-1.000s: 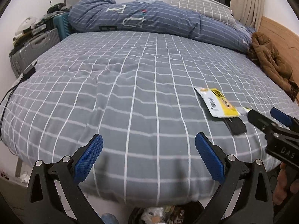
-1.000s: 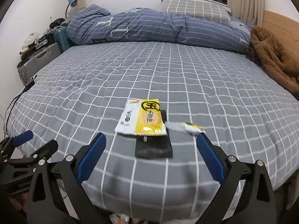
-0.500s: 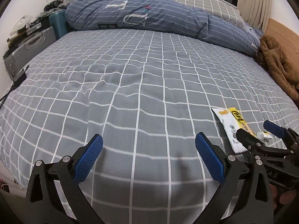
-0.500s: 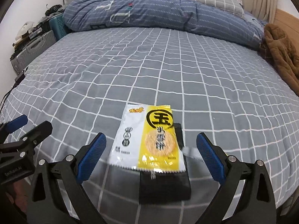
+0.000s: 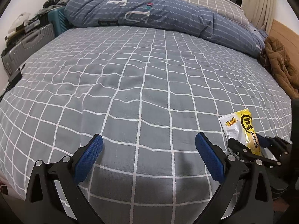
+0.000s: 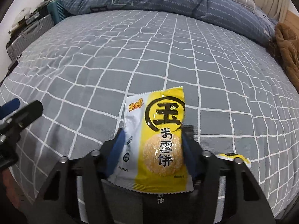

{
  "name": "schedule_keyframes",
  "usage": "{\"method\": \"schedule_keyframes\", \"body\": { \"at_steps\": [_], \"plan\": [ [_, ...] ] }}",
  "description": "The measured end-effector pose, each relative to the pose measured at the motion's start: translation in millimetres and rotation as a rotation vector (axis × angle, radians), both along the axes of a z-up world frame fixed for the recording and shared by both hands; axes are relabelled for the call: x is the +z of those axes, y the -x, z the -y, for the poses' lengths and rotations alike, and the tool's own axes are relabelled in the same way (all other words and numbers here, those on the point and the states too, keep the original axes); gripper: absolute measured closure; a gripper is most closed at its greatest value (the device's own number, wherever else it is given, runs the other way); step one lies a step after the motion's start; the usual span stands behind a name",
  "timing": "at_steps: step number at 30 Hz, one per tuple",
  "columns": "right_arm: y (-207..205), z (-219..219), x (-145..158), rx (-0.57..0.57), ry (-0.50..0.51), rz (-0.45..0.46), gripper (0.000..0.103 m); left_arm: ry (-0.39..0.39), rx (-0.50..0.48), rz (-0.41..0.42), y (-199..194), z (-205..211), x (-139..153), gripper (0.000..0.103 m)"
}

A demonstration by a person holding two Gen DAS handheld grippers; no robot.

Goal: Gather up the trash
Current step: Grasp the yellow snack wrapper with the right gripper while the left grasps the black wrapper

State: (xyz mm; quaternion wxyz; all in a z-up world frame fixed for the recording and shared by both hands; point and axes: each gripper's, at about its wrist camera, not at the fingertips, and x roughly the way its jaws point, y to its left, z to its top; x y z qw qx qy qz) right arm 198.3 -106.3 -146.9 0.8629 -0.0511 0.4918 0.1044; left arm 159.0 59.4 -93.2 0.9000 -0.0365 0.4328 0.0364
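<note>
A yellow and white snack wrapper point(image 6: 158, 141) lies on the grey checked bed point(image 6: 130, 56). My right gripper point(image 6: 152, 145) is closed around it, one blue pad on each side. The wrapper also shows in the left wrist view point(image 5: 241, 130), at the right, with the right gripper point(image 5: 248, 145) on it. A black packet point(image 6: 187, 129) lies under the wrapper, mostly hidden. A small torn yellow scrap point(image 6: 233, 157) lies just to its right. My left gripper point(image 5: 147, 158) is open and empty, low over the bed's near edge, left of the wrapper.
A rolled blue striped duvet point(image 5: 149, 13) and a checked pillow point(image 5: 211, 1) lie at the bed's far end. A brown jacket point(image 5: 280, 65) sits at the right edge. Suitcases point(image 5: 28, 44) stand off the left side.
Both grippers have moved forward over the bed. My right gripper went from open in front of the wrapper to closed around it.
</note>
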Motion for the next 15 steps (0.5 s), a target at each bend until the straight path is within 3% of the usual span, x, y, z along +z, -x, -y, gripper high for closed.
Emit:
{"method": "schedule_keyframes", "body": {
  "at_steps": [2, 4, 6, 15],
  "plan": [
    [1.9, -3.6, -1.3, 0.009, 0.019, 0.007, 0.066, 0.001, 0.002, -0.002, 0.7, -1.3, -0.4, 0.006],
    [3.2, -5.1, -2.0, 0.012, 0.026, 0.011, 0.066, 0.002, 0.006, -0.004, 1.4, -3.0, -0.5, 0.006],
    [3.7, -5.6, -1.2, 0.020, 0.011, 0.011, 0.081, 0.001, 0.007, -0.003, 2.7, -4.3, -0.3, 0.006],
    [11.7, 11.4, 21.1, 0.026, -0.050, 0.069, 0.088, -0.006, -0.005, 0.006, 5.5, 6.5, 5.5, 0.006]
  ]
}}
